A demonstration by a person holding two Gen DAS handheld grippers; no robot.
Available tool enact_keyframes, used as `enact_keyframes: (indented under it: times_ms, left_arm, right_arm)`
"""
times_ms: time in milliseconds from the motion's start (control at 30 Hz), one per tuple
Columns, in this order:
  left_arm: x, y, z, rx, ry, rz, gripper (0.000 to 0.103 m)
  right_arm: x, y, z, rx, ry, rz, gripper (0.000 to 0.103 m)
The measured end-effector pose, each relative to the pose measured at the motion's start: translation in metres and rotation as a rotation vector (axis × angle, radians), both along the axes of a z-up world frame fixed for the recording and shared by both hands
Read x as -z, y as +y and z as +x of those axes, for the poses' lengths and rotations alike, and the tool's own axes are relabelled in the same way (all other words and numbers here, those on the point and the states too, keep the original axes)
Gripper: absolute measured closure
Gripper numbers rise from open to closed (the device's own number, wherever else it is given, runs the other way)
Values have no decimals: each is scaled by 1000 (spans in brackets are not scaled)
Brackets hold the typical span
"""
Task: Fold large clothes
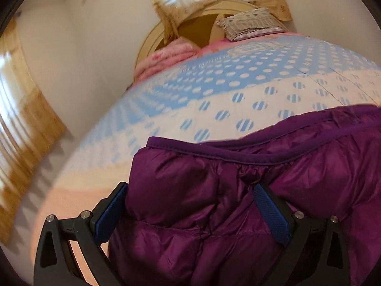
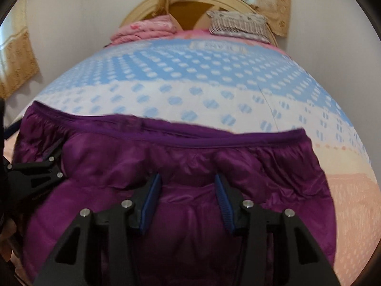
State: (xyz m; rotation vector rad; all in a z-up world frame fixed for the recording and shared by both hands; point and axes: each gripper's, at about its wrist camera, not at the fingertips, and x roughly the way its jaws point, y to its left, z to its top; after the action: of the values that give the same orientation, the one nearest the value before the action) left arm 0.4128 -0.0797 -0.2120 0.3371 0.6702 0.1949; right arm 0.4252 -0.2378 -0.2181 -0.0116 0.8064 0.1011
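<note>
Presently: purple jacket (image 2: 166,157) flat on bed (image 2: 190,90).
Left gripper (image 1: 190,197) jaws wide, right gripper (image 2: 188,190) jaws half-open; neither grips, likely released to settle the fold.

Beyond the jacket (image 2: 166,166) the sheet (image 2: 190,88) lies bare up to the pillow (image 2: 240,25) and pink blanket (image 2: 145,29) at the headboard (image 2: 188,7).

A bed (image 2: 190,76) covered in a blue-and-white dotted sheet (image 2: 181,71) is seen against pale walls (image 2: 78,19). At its far end a rounded cream headboard (image 2: 152,6) is flanked by a folded pink blanket (image 2: 145,29) and a patterned pillow (image 2: 240,25). Daylight is filtered through beige lace curtains (image 2: 273,2) behind the headboard.
</note>
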Motion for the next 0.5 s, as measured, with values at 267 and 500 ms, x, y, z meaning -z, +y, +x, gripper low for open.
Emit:
enact_keyframes:
  times_ms: [267,500]
  left_arm:
    - [9,-5,7,9,30,-40,1]
    - [12,-6,13,7,61,-46,1]
  right_arm:
    - [12,-3,1,24,-18,25,53]
    - [16,-3,4,29,-6,33,53]
